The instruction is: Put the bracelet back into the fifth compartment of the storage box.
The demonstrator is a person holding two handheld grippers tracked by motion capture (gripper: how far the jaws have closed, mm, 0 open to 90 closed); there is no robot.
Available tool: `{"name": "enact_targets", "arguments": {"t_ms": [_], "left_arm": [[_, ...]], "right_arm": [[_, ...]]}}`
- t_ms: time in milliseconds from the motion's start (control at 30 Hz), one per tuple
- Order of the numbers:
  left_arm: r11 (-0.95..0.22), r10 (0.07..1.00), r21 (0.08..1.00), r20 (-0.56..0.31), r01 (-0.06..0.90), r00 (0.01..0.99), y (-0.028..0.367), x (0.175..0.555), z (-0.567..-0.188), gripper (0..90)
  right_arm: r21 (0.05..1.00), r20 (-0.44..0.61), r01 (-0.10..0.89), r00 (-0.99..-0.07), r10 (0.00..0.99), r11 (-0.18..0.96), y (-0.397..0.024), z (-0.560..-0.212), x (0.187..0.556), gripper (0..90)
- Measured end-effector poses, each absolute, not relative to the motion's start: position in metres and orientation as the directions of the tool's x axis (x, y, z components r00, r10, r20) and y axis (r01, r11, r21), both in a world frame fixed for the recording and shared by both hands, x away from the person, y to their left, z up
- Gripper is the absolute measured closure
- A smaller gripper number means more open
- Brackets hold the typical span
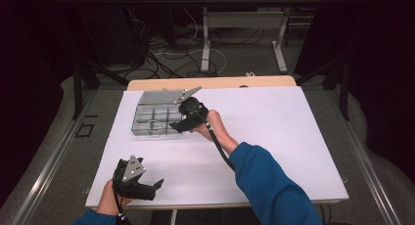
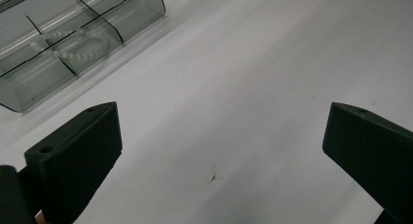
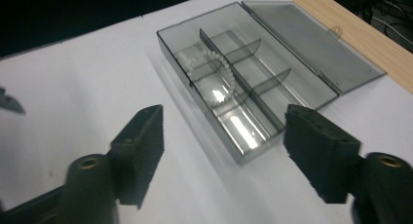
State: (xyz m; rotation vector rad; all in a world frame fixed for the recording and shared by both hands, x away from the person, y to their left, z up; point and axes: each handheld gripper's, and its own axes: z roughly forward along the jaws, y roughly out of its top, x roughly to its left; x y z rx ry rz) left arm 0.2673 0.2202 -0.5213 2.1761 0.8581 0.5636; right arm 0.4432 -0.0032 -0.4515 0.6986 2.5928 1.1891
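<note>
A clear grey compartment box [image 1: 147,115] lies on the white table cover at the back left, its lid [image 1: 159,97] folded open behind it. A white bead bracelet [image 1: 155,125] rests in one of its compartments, also seen as the bracelet [image 2: 68,41] and the bracelet [image 3: 214,63]. My right gripper [image 1: 175,127] hovers at the box's near right end, jaws open with nothing between them; in its own view the right gripper [image 3: 224,136] frames the box [image 3: 243,129]. My left gripper [image 1: 159,185] rests near the table's front left, open and empty, and the left gripper [image 2: 221,151] looks toward the box [image 2: 29,87].
A white sheet [image 1: 274,132] covers the wooden table, whose bare edge [image 1: 220,82] shows at the back. A small dark speck [image 2: 213,177] marks the sheet. Beyond the table stand another table's legs [image 1: 205,39] and loose cables on the floor.
</note>
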Motion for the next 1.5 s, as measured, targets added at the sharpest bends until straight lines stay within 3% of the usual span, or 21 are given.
{"name": "enact_targets", "arguments": {"t_ms": [133, 400, 1500], "left_arm": [[-0.526, 0.716, 0.744, 0.126, 0.412, 0.686, 0.220, 0.267, -0.521, 0.6], [-0.523, 0.719, 0.747, 0.128, 0.410, 0.683, 0.220, 0.267, -0.521, 0.6], [-0.526, 0.718, 0.747, 0.134, 0.407, 0.683, 0.218, 0.268, -0.522, 0.5]], "right_arm": [[0.741, 0.021, 0.345, -0.869, 0.494, 0.576, -0.023, -0.452, 0.434, 15.5], [0.751, 0.025, 0.362, -0.852, 0.523, 0.552, -0.062, -0.450, 0.421, 8.0], [0.766, 0.025, 0.434, -0.757, 0.653, 0.474, -0.215, -0.475, 0.360, 5.7]]}}
